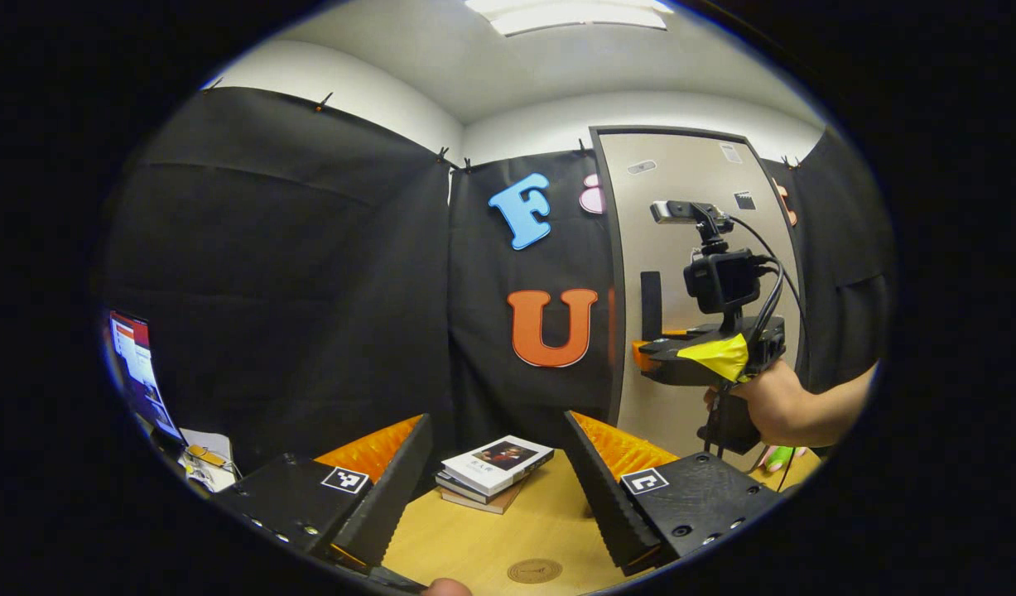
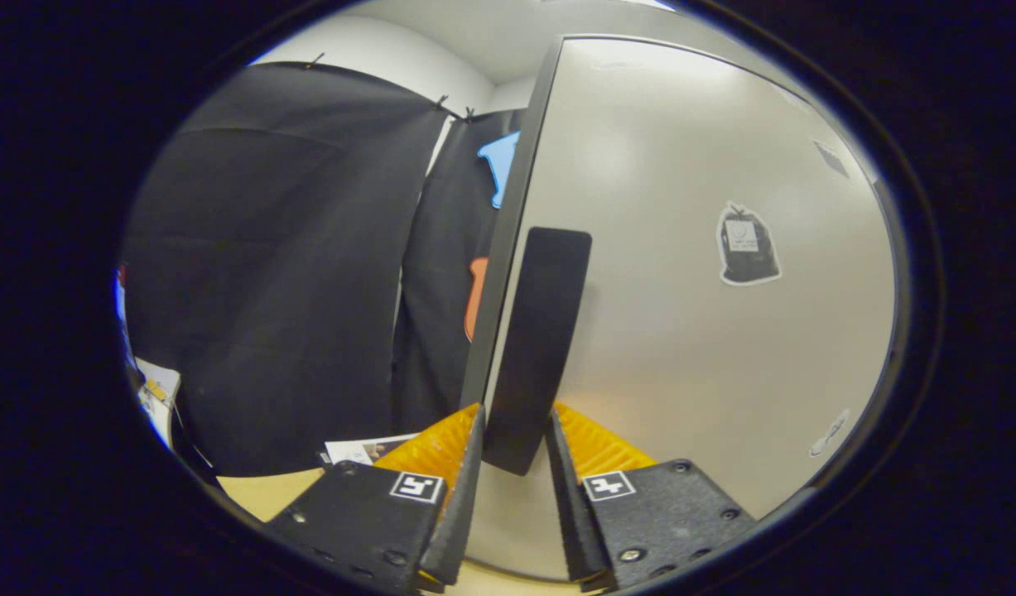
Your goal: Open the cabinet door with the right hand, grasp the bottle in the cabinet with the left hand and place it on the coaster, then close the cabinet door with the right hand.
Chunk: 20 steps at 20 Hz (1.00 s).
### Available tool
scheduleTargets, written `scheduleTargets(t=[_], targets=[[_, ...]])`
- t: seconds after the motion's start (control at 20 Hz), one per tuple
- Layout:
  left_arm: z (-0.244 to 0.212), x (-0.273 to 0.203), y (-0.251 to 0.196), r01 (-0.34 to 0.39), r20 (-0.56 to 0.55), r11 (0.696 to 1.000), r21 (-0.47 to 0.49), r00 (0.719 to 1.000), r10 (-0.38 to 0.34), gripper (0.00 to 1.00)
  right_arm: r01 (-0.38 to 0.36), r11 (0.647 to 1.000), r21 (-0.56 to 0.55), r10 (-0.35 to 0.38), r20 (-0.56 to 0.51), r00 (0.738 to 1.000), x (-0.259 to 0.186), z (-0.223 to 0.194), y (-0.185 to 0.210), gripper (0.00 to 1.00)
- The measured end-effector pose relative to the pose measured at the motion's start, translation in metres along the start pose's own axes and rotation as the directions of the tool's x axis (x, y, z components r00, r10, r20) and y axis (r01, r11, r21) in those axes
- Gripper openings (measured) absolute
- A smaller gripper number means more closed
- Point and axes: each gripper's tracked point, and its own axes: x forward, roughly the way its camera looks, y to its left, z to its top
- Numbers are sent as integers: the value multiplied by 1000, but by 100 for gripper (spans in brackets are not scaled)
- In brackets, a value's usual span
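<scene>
**Right gripper view: tool lined up on the cabinet handle**

Right gripper view looks straight at the cabinet door [image 2: 706, 248], which appears shut, its dark edge running up the left side. The right tool [image 2: 512, 451] has its two fingers either side of the lower end of the dark upright handle [image 2: 536, 348]. The gap between them is narrow, only a little wider than the handle, and I cannot tell whether the pads are already pressing on it or merely flank it. That placement fits the first step: a grip low on the handle should let the door be pulled open.

In the left gripper view the left tool [image 1: 499, 488] hangs wide open and empty above the tabletop [image 1: 557, 521], probably waiting until the door is out of the way. Between its fingers, farther back, lies a small stack of books [image 1: 493, 468]. The round coaster [image 1: 534, 570] sits bare at the near edge of the tabletop, just below the tool. Off to the right, a hand [image 1: 772, 406] holds the other tool up to the door.

The bottle is presumably behind the shut door, so its position and shape are unknown. A screen [image 1: 139, 372] at far left is cut off by the view's edge.
</scene>
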Motion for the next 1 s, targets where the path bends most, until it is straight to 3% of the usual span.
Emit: scheduleTargets(t=[0.05, 0.25, 0.6, 1.0], targets=[[-3, -2, -1, 10, -9, 1000, -3, 1000, -10, 95, 12, 1000, 5, -12, -3, 1000, -7, 1, 1, 39], [-4, -8, 6, 19, -11, 1000, -17, 1000, -19, 95, 17, 1000, 16, -16, -44, 999, -5, -2, 2, 29], [-17, 1, 6, 48, -28, 998, -49, 998, -50, 95, -74, 997, 39, 76, -48, 996, -35, -1, 14, 25], [-19, 13, -47, 165, -37, 986, -23, 985, -166, 95, -212, 977, 38, 214, -69, 974, -60, -2, 17, 25]])
